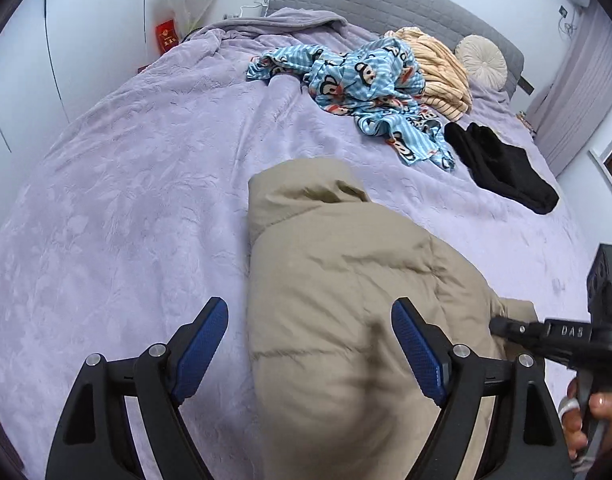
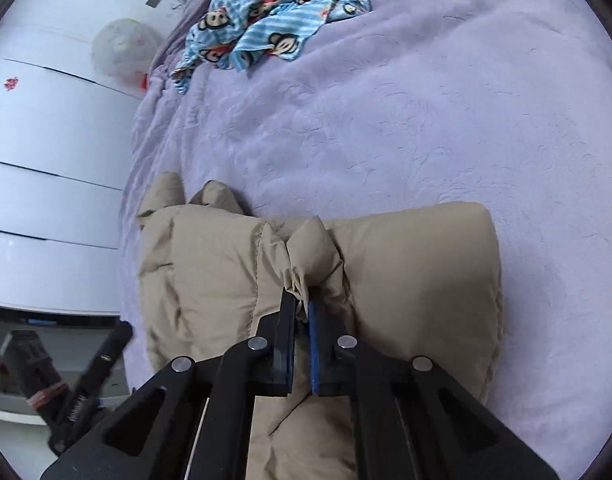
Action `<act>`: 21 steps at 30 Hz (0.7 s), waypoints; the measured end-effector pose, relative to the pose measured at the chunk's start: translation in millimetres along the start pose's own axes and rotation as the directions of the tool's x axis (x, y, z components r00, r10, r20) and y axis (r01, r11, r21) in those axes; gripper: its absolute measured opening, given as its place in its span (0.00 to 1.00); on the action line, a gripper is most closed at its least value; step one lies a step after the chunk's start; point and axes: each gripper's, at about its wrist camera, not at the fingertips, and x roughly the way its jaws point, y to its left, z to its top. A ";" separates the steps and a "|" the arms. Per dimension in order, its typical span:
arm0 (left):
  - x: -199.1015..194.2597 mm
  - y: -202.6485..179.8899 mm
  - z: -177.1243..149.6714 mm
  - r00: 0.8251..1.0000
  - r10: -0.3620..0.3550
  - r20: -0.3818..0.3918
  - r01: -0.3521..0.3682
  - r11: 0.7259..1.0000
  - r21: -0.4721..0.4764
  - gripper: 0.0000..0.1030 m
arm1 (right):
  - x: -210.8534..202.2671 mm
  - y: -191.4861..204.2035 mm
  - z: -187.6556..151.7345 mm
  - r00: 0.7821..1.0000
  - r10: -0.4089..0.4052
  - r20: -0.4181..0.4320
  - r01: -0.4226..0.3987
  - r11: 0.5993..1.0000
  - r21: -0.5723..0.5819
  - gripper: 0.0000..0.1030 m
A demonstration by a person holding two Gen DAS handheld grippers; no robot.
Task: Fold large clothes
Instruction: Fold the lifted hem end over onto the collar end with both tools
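Note:
A beige puffer jacket lies partly folded on the lilac bedspread. My left gripper hangs above its near left part, open wide; the left blue pad is over the bedspread, the right one over the jacket, and nothing is pinched. In the right wrist view my right gripper is shut on a bunched fold of the jacket near its middle. That right gripper also shows at the right edge of the left wrist view, held by a hand.
A blue striped cartoon-print garment, a peach striped blanket and a black garment lie toward the head of the bed. A round cushion leans on the grey headboard. White wardrobe doors stand beside the bed.

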 end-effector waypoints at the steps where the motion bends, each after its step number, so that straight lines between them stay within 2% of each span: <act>1: 12.0 -2.5 4.0 1.000 0.008 -0.025 -0.008 1.000 0.013 0.83 | 1.9 0.7 -1.4 0.999 -0.039 0.006 0.039 0.999 -0.009 0.05; 4: 45.7 -15.1 -1.6 0.997 0.015 -0.072 -0.012 0.999 0.047 0.83 | 5.2 -5.8 -11.2 0.990 -0.138 0.004 0.138 0.990 -0.040 0.05; 5: 51.7 -17.7 -4.9 0.997 0.006 -0.072 -0.003 0.999 0.047 0.83 | 7.4 -12.1 -14.6 0.991 -0.130 -0.007 0.130 0.991 -0.032 0.05; 6: 55.5 -17.9 -7.3 0.998 0.013 -0.063 -0.010 0.999 0.045 0.83 | 7.4 -20.6 -16.0 0.998 -0.064 -0.016 0.064 0.998 -0.008 0.05; 7: 59.2 -17.6 -7.2 0.998 0.009 -0.065 -0.007 0.999 0.035 0.83 | 1.4 -32.6 -19.7 0.999 0.040 -0.024 -0.039 0.999 0.026 0.05; 8: 60.9 -12.2 -8.1 0.998 -0.012 -0.069 0.014 1.000 0.016 0.83 | -8.1 -47.3 -23.3 0.991 0.131 -0.026 -0.128 0.989 0.075 0.06; 10: 64.3 -2.7 -8.1 0.996 -0.054 -0.075 0.052 0.998 -0.023 0.83 | -17.6 -73.7 -23.4 0.970 0.244 -0.012 -0.239 0.957 0.163 0.07; 12: 67.0 2.5 -8.6 0.994 -0.075 -0.083 0.072 0.997 -0.039 0.83 | -14.8 -90.2 -23.4 0.939 0.343 -0.024 -0.328 0.916 0.230 0.07; 14: 69.8 3.7 -8.7 0.993 -0.086 -0.085 0.082 0.995 -0.049 0.83 | -2.0 -94.7 -21.7 0.918 0.391 -0.059 -0.365 0.895 0.255 0.08; 17: 73.2 8.5 -8.4 0.992 -0.096 -0.087 0.089 0.993 -0.075 0.83 | 13.4 -91.4 -16.4 0.901 0.429 -0.068 -0.400 0.881 0.253 0.09; 19: 75.3 13.4 -8.8 0.991 -0.098 -0.093 0.089 0.992 -0.092 0.83 | 20.2 -87.8 -11.9 0.871 0.490 -0.045 -0.461 0.844 0.275 0.16; 21: 73.5 10.7 -8.8 0.992 -0.079 -0.095 0.071 0.994 -0.082 0.83 | 24.0 -82.2 -8.3 0.835 0.549 -0.037 -0.517 0.805 0.290 0.18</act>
